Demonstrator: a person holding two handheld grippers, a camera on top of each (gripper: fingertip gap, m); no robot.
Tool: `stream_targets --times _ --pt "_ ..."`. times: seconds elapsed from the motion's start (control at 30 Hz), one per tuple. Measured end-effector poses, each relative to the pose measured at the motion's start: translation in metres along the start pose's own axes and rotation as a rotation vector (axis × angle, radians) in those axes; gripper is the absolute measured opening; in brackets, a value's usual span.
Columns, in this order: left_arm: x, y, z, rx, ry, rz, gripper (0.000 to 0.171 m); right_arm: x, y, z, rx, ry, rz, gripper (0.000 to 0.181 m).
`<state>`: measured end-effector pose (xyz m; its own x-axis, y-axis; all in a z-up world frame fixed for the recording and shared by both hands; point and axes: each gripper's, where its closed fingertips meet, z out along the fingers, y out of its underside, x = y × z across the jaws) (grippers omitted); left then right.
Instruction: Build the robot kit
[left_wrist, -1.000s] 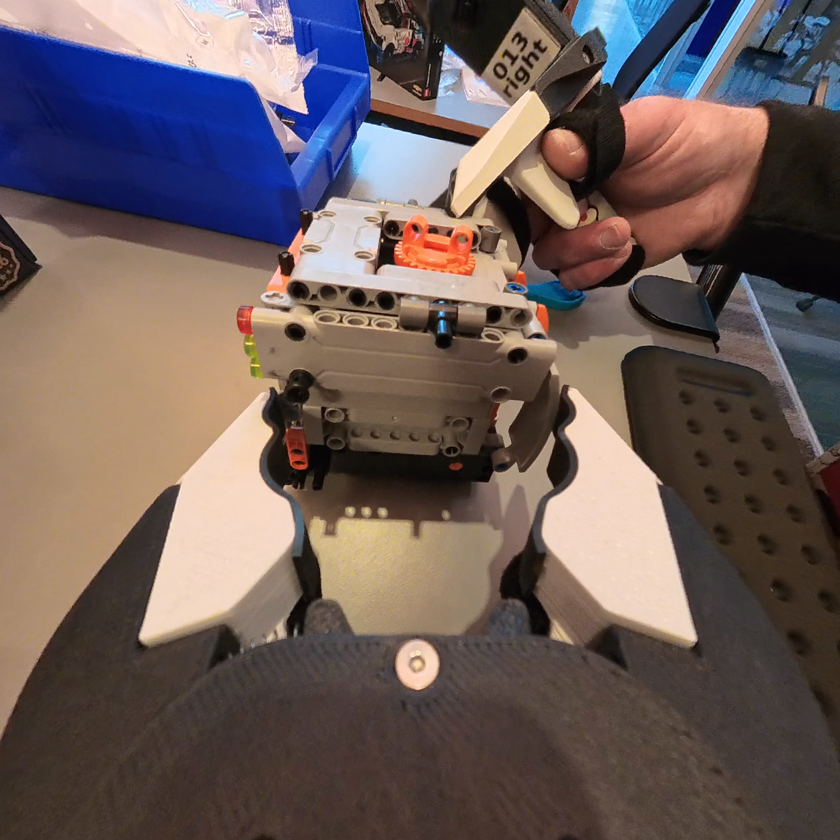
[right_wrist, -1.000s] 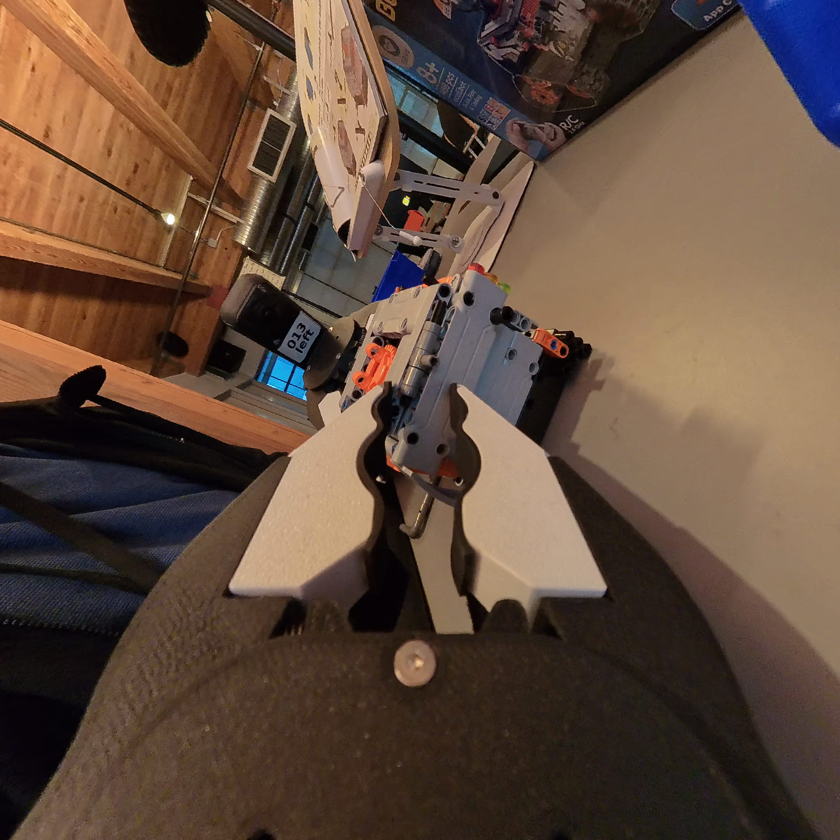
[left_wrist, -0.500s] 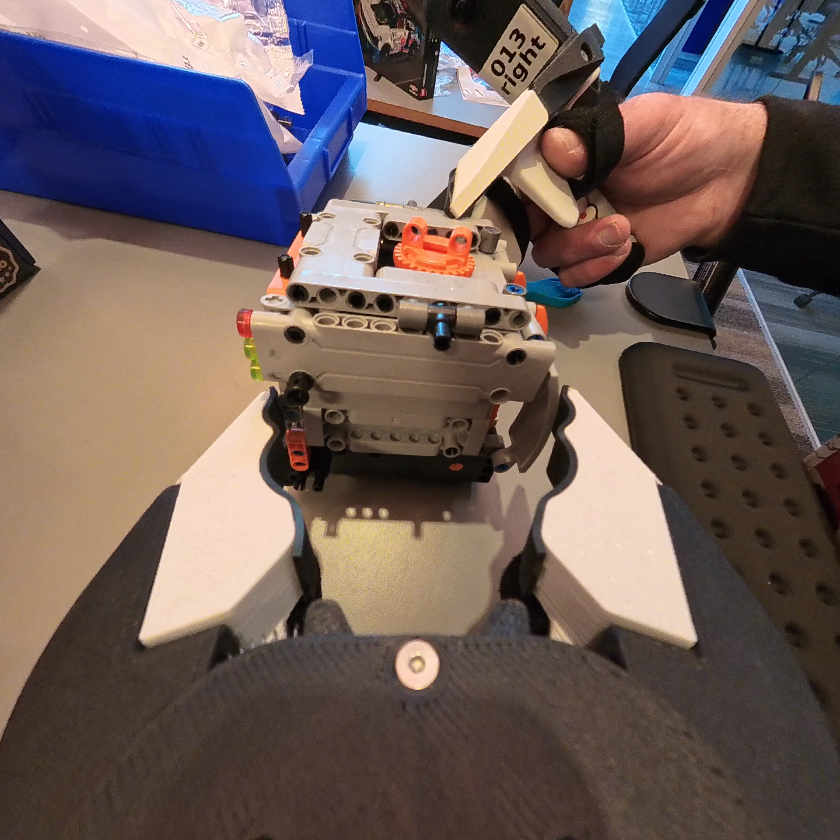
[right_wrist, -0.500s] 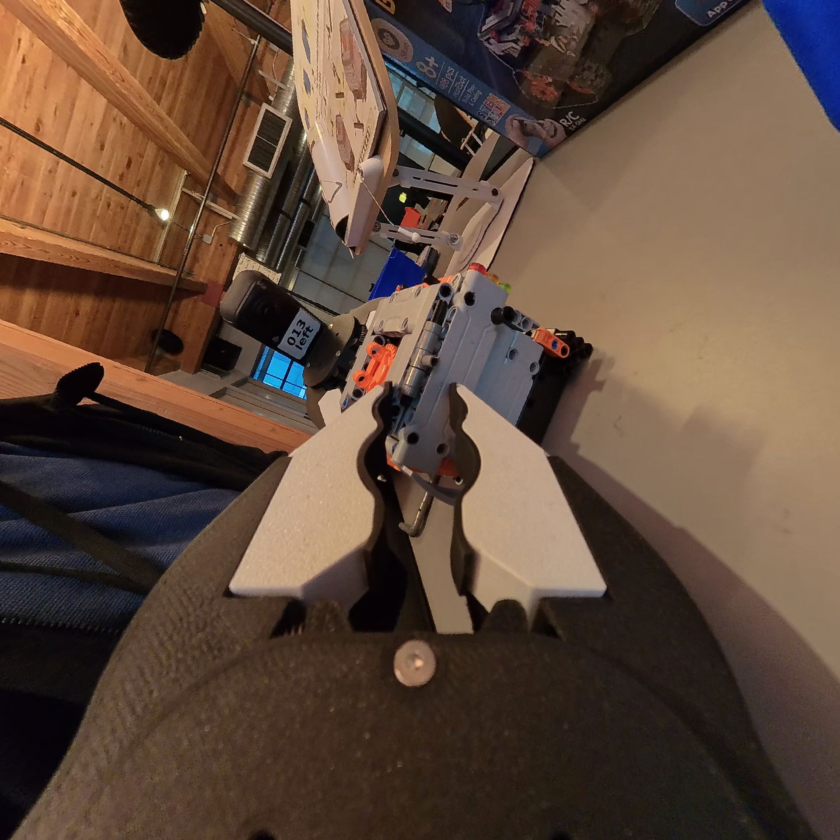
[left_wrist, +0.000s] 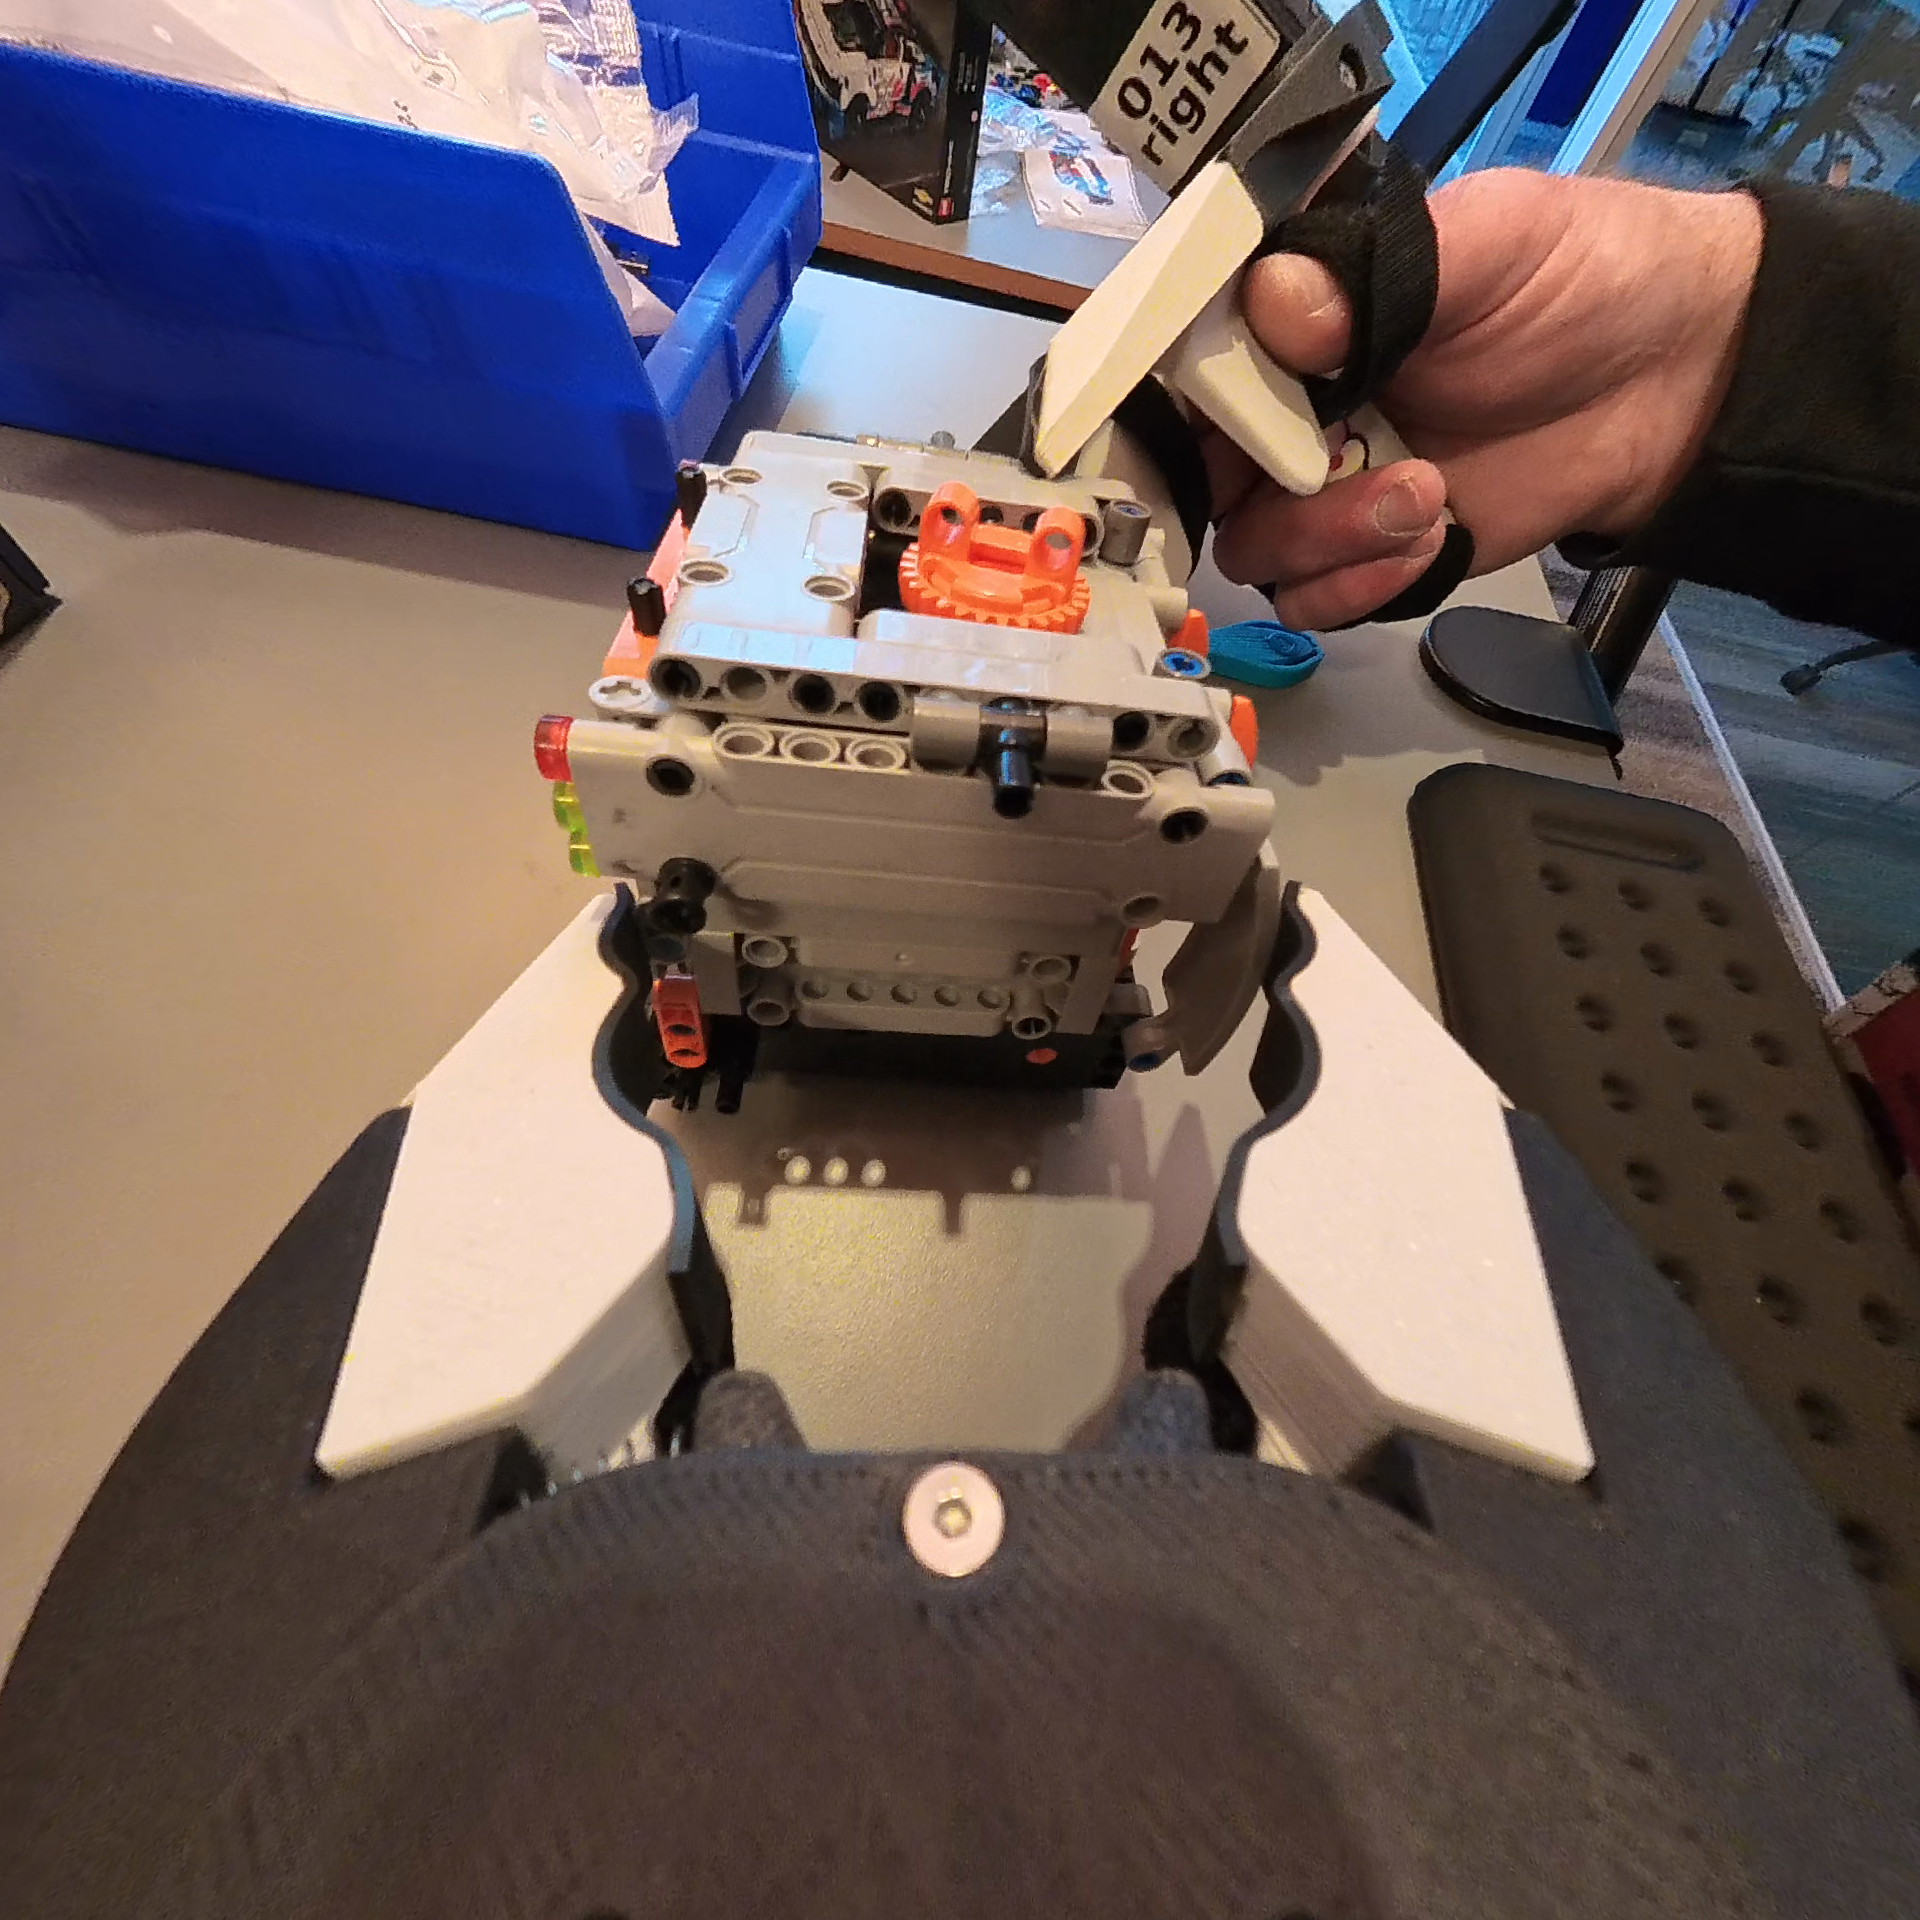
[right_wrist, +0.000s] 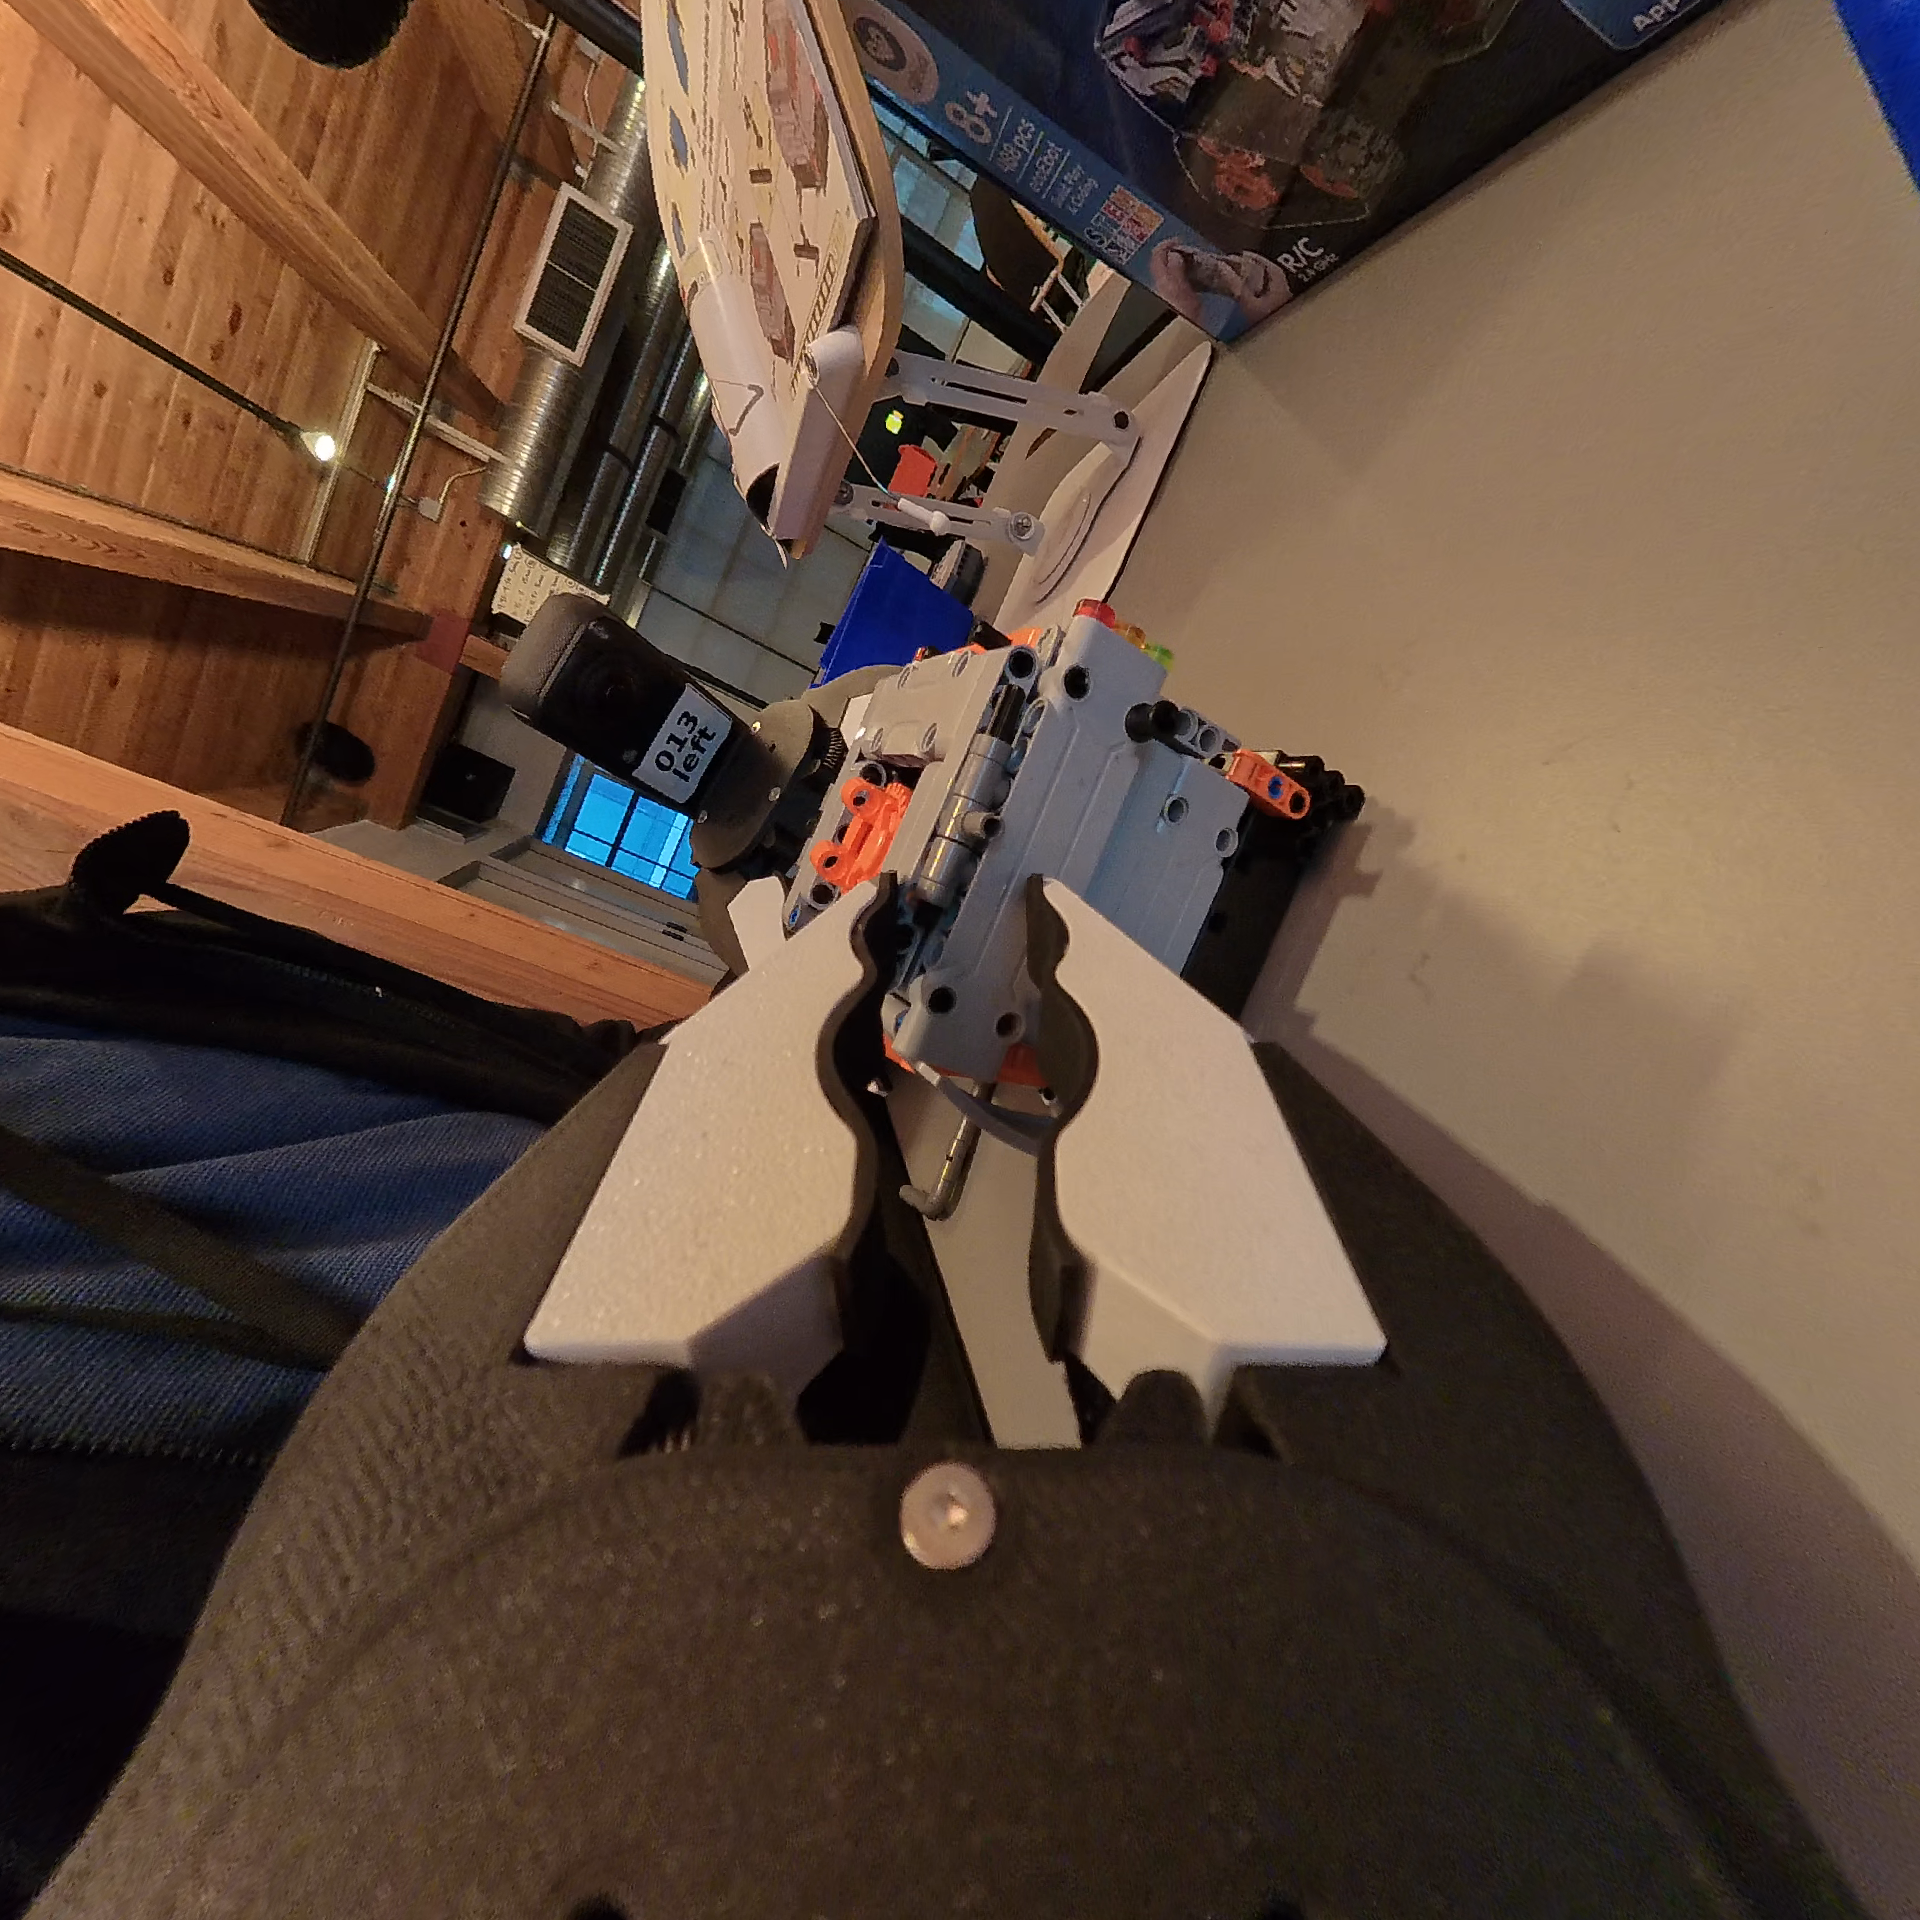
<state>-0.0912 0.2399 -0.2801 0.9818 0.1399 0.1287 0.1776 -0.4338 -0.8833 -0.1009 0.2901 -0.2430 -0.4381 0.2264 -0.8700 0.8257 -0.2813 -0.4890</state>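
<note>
Bin (left_wrist: 312, 312), blue, stands far left on the desk (left_wrist: 208, 831); beside it the grey brick-built block (left_wrist: 914, 790) sits upright; the left gripper (left_wrist: 951, 997) brackets its base, fingers apart and seemingly touching its sides; the right gripper (right_wrist: 961, 977) is clamped on the block's upper edge; a perforated black mat (left_wrist: 1662, 1039) lies rightmost.
</note>
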Motion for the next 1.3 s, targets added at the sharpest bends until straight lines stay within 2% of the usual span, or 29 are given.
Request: stream_targets --times 0.13,0.23,0.53,0.83,1.3 --pt "-0.001 0.004 -0.001 -0.025 0.013 0.005 0.116 -0.003 0.001 0.003 -0.009 0.019 -0.018 0.022" --pt "-0.001 0.017 -0.004 -0.093 0.039 0.015 0.116 -0.010 0.005 0.010 -0.012 0.037 -0.051 0.015" --pt "-0.003 0.025 -0.019 -0.092 0.102 0.025 0.116 -0.028 0.018 0.028 -0.009 0.163 -0.195 0.013" --pt "-0.006 0.036 -0.030 -0.102 0.132 0.075 0.116 -0.044 0.021 0.049 -0.011 0.210 -0.340 0.011" --pt "-0.009 0.041 -0.030 -0.104 0.136 0.061 0.116 -0.044 0.019 0.053 -0.011 0.185 -0.346 0.009"
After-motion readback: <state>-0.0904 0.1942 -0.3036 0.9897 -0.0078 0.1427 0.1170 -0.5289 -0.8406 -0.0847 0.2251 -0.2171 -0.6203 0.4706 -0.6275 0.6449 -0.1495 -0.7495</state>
